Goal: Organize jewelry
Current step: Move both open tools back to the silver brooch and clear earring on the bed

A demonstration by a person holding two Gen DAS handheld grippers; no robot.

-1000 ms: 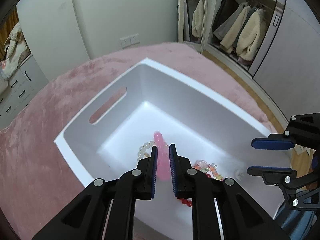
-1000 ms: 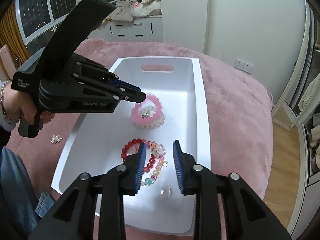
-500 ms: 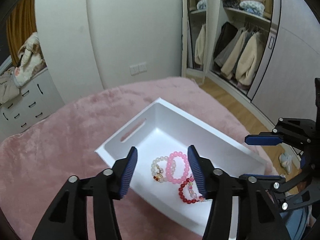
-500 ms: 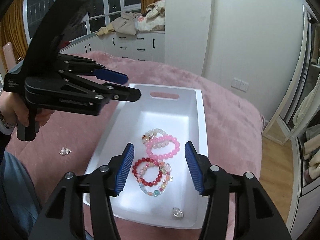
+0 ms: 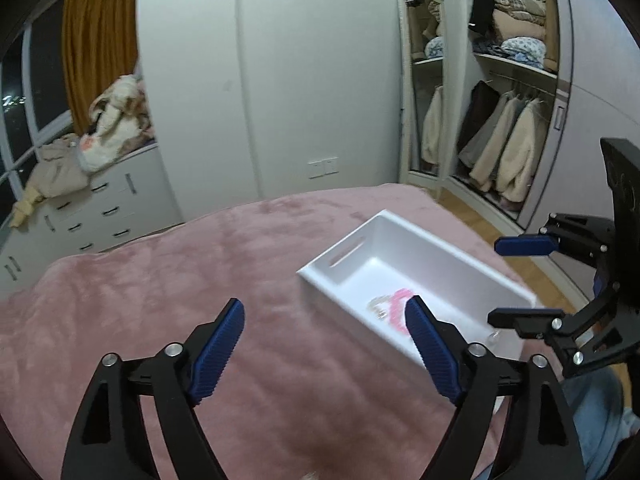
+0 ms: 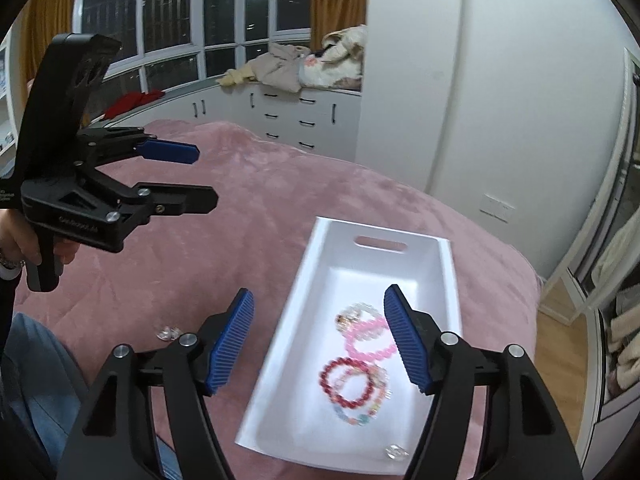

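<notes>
Both grippers, left and right, hung empty, fingers apart. Beaded bracelets lay in the white plastic bin. Small clear trinket sat on the pink bed, likely next pickup.

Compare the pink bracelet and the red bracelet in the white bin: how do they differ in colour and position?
The pink bracelet is pale, milky pink; the red bracelet is deep red. The pink one lies nearer the bin's handle slot and overlaps a clear bracelet; the red one lies nearer the camera and overlaps a pastel multicolour bracelet. Both are loops of round beads lying flat on the bin floor, untouched by either gripper.
</notes>
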